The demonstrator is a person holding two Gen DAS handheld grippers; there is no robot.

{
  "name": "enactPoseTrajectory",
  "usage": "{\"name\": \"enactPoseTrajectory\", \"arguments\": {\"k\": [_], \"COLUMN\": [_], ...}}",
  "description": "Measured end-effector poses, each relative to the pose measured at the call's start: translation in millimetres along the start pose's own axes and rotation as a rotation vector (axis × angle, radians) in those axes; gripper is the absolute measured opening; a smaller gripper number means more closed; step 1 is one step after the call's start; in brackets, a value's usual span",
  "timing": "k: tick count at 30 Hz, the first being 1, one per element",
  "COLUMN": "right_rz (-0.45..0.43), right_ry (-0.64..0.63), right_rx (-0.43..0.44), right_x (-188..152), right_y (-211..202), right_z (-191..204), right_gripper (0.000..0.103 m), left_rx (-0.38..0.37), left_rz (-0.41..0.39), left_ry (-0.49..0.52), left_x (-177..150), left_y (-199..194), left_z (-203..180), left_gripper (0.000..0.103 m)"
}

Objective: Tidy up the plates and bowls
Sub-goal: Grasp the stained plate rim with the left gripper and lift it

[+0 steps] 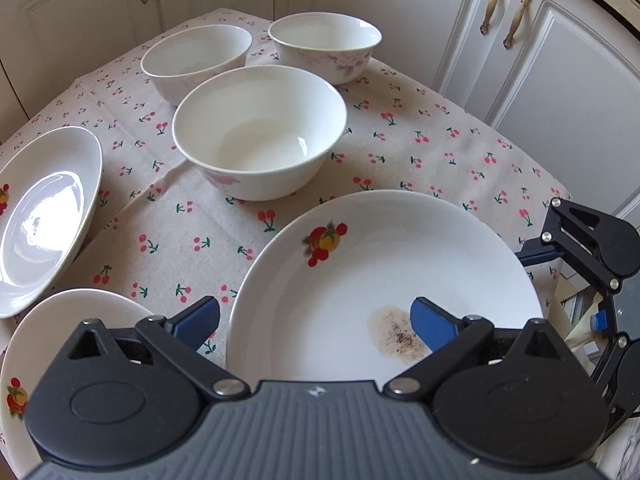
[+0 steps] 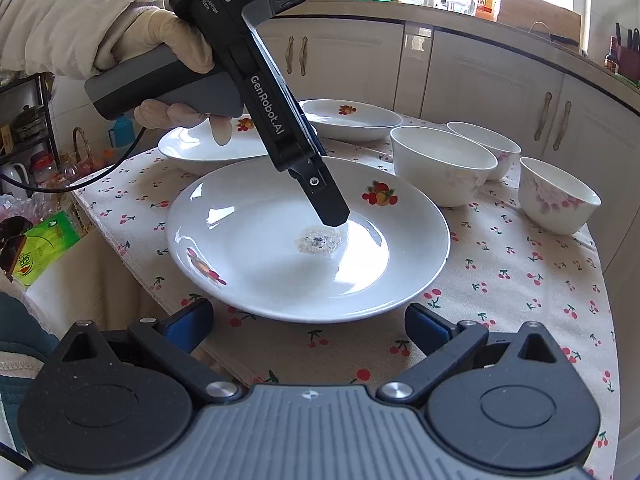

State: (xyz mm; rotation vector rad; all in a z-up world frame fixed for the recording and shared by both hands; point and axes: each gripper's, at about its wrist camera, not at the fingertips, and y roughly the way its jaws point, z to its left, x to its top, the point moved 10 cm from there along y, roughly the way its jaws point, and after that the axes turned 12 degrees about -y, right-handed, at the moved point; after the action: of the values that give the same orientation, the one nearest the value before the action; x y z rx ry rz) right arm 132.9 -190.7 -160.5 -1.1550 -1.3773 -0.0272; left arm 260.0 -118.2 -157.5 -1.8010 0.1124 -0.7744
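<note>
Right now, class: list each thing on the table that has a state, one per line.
Large plate: upright, brown stain at centre.
Two smaller plates: upright, look clean.
Three bowls: upright, empty, unstacked.
Left gripper: open, straddling the large plate's rim.
Right gripper: open, holding nothing.

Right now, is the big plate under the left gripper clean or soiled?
Soiled: the big plate has a brownish speckled stain in its well, seen from both wrist views.

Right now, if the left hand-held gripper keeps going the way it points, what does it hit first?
Probably the stained plate. The left hand-held gripper is open and angled down over it; in the right wrist view its fingertips sit just above the stain. Whether they already touch, I cannot tell.
</note>
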Motion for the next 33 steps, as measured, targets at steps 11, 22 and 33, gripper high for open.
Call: {"name": "enactPoseTrajectory", "arguments": {"k": [11,22,33], "right_rz": [-0.007,0.011,0.020], "right_ry": [0.017,0.011,0.026], "right_rx": [0.006,0.000,0.009], "right_x": [3,4,2], "right_y": [3,-1,5], "right_z": [-1,-8,-9], "right_gripper": [0.103,0.103,0.103], "left_rx": [-0.028,-0.050,-0.078], "left_rz": [0.084,0.072,0.117], "left_ry": [0.019,0.000,0.021], "left_x": [-8,0,1], "left_y": [6,10,14], "left_z": [-5,-10,-10], "left_gripper": [0.096,0.096,0.096]}}
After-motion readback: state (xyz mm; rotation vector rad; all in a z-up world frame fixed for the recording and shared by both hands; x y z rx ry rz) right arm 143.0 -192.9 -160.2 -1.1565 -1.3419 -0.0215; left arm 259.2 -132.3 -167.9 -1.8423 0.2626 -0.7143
